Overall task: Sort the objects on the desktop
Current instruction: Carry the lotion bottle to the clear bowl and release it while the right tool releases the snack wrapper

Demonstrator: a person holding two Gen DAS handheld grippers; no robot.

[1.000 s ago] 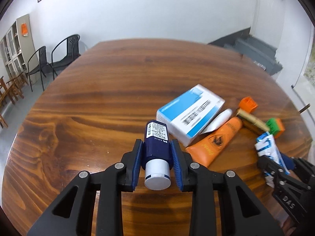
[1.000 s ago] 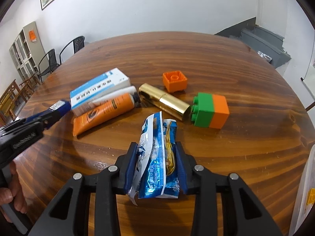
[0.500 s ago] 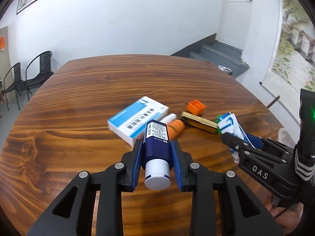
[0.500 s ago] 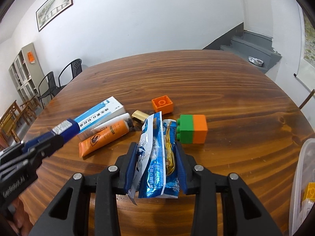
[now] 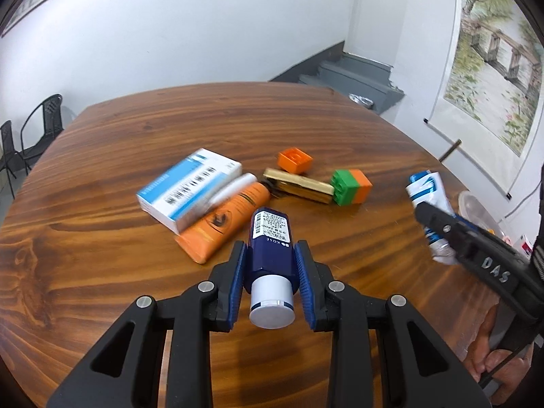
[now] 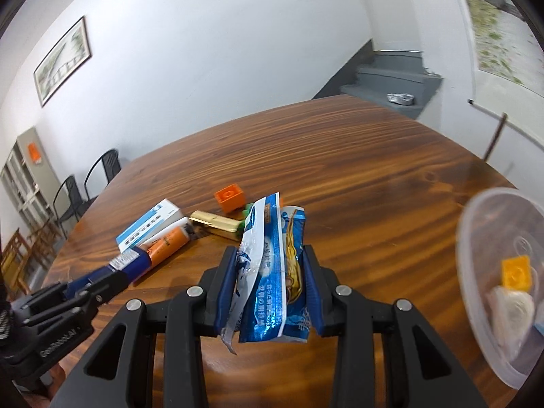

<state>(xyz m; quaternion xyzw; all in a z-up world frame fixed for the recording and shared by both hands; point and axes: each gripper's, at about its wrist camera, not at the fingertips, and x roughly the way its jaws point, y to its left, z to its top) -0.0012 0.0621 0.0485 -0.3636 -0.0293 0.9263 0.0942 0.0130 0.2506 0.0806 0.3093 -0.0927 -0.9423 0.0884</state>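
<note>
The dark blue bottle (image 5: 270,255) reads "KOSE" on its label, and the right gripper (image 5: 438,227) bears "DAS".

A plain meeting or reception room in an office-type building, seen across a large round table of glossy, strongly grained brown wood (image 5: 142,156). Bare white walls carry a framed landscape picture (image 6: 63,61) and a hanging scroll painting of trees and a path (image 5: 489,64). Black metal-frame chairs (image 6: 102,170) stand against the far wall beside a tall pale cabinet with glass doors (image 6: 29,176), and further wooden chairs (image 6: 20,248) crowd the corner. Grey-painted concrete steps (image 6: 391,81) rise at the room's far end (a crumpled silvery object sits on one), edged by a dark skirting band.
</note>
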